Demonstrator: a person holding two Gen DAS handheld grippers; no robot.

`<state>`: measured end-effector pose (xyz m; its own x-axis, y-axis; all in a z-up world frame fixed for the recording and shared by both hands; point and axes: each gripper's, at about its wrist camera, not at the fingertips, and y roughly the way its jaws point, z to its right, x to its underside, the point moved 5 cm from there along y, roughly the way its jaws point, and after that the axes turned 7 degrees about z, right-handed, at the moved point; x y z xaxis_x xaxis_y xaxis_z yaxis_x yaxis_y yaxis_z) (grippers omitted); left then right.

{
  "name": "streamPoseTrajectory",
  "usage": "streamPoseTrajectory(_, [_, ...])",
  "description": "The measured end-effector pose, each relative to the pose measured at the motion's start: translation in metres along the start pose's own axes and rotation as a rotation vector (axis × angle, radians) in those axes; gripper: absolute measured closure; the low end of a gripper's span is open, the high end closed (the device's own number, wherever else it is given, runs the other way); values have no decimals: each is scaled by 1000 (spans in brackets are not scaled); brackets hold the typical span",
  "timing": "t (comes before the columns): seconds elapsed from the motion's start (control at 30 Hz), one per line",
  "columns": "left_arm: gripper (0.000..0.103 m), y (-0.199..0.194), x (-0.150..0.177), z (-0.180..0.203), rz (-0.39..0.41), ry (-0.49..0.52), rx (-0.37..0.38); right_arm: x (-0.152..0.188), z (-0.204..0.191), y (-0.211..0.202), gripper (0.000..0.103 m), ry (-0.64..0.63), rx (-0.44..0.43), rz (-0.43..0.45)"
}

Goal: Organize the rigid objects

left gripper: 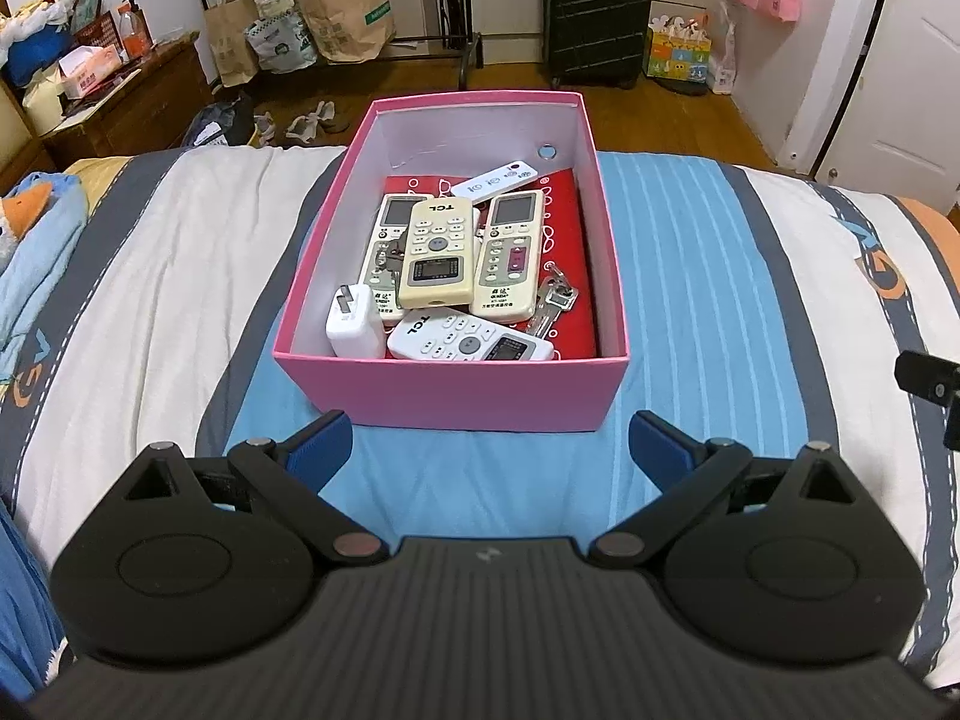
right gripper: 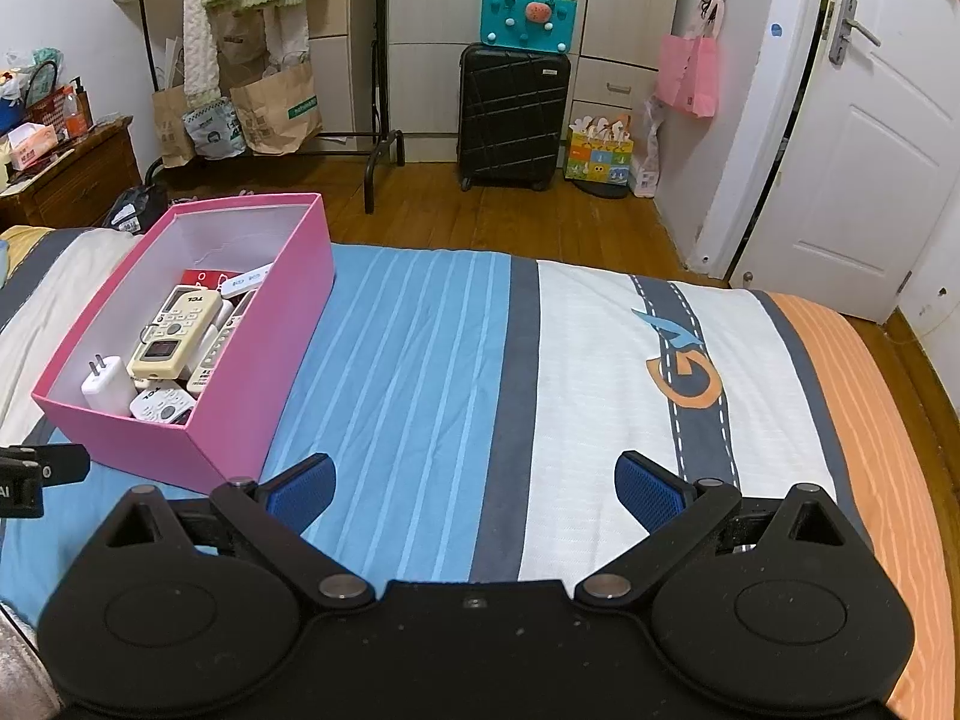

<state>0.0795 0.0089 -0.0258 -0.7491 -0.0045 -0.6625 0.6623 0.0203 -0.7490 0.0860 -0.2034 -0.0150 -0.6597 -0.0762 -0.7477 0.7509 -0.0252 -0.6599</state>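
Observation:
A pink box (left gripper: pixel 456 393) (right gripper: pixel 198 450) stands on the striped bed. Inside lie several remote controls, with a cream TCL remote (left gripper: pixel 437 252) (right gripper: pixel 174 330) on top and a white TCL remote (left gripper: pixel 468 345) at the near wall. A white plug charger (left gripper: pixel 354 324) (right gripper: pixel 107 387) stands in the near left corner, and keys (left gripper: pixel 555 303) lie on a red packet (left gripper: pixel 570 210). My left gripper (left gripper: pixel 489 450) is open just in front of the box, holding nothing. My right gripper (right gripper: pixel 474 489) is open over the bedspread, to the right of the box.
The bed (right gripper: pixel 600 360) ends at a wooden floor (right gripper: pixel 528 216). Beyond stand a black suitcase (right gripper: pixel 513 114), a clothes rack with paper bags (right gripper: pixel 273 108), a wooden side cabinet (right gripper: pixel 66 180) and a white door (right gripper: pixel 870 132). A blue cloth (left gripper: pixel 36 252) lies at the bed's left.

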Motion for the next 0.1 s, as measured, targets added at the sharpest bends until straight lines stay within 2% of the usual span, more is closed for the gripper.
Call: streamPoseTrajectory(0.1, [3, 0, 0, 0, -4, -1, 0, 0, 0, 0, 2, 1, 0, 0])
